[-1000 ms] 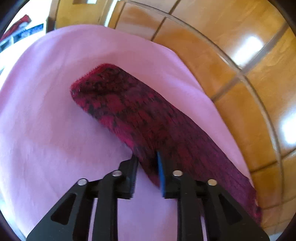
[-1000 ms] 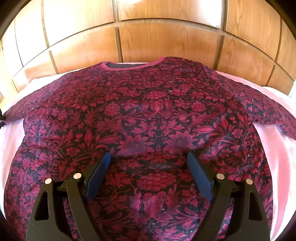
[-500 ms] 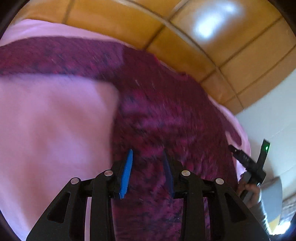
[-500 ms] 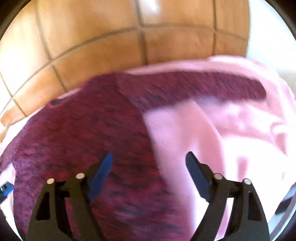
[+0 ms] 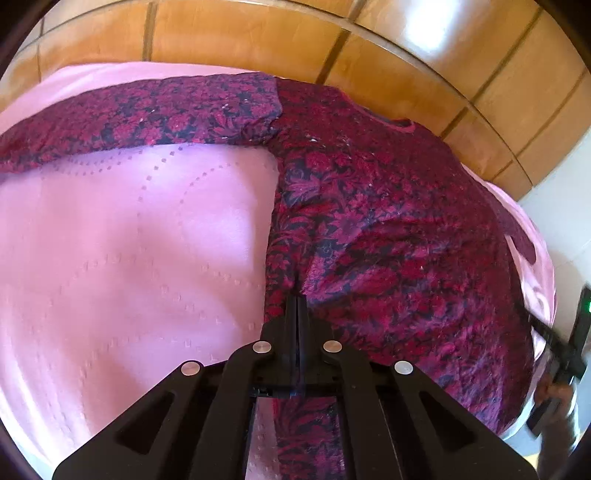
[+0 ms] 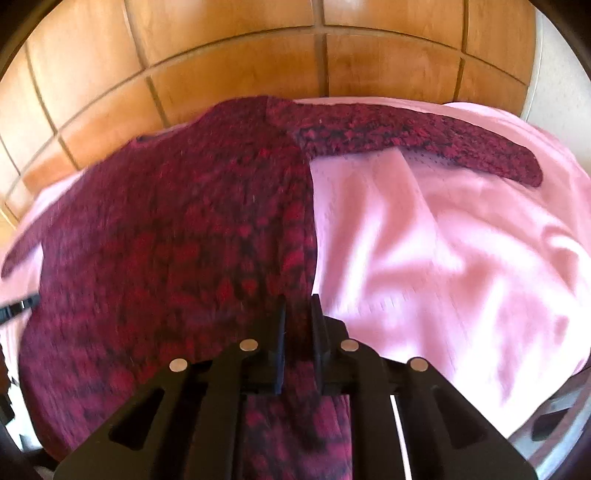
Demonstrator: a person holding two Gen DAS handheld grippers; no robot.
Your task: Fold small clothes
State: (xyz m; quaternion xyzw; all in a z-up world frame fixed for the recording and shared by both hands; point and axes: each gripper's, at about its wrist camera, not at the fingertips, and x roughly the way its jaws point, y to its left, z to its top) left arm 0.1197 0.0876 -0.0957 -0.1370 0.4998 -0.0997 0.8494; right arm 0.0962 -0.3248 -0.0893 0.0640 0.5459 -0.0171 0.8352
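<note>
A dark red and black floral top point(image 5: 388, 229) lies flat on a pink bedspread point(image 5: 129, 240), sleeves spread to both sides, neckline toward the wooden panels. My left gripper point(image 5: 296, 301) is shut on the top's left side edge, and the cloth puckers at its tips. My right gripper point(image 6: 298, 308) is closing its jaws on the top's point(image 6: 166, 240) right side edge, with cloth filling the narrow gap between the pads. In the left wrist view the right gripper point(image 5: 557, 354) shows at the far right, held by a hand point(image 5: 554, 393).
Glossy wooden panels point(image 5: 258, 33) rise behind the bed. A white wall point(image 5: 565, 206) stands to the right. The pink bedspread point(image 6: 443, 258) is rumpled right of the top. A dark bed edge point(image 6: 554, 417) shows at the lower right.
My left gripper left the sleeve, swung to the top's left side edge and shut on it. My right gripper moved from over the middle to the right side edge, and its jaws narrowed onto the cloth.
</note>
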